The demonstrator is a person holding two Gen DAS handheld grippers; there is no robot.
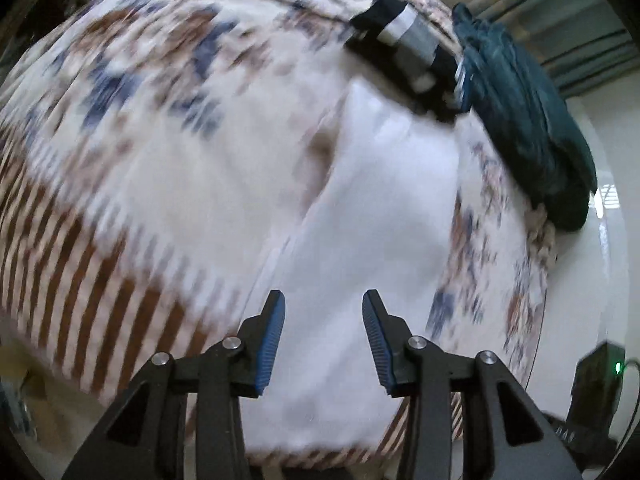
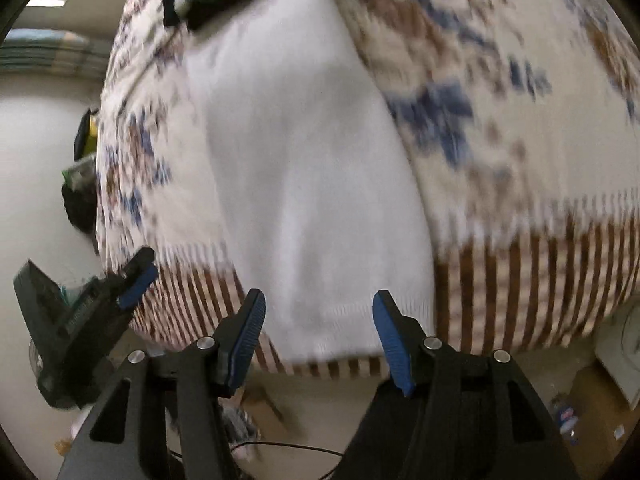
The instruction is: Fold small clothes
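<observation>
Blue-padded fingers (image 1: 276, 336) apart above white garment (image 1: 360, 208)

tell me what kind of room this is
Probably a home room, not a lab. A white garment lies on a table under a patterned cloth, other clothes are piled at the far edge, curtains hang behind, and clutter sits on the floor.
</observation>
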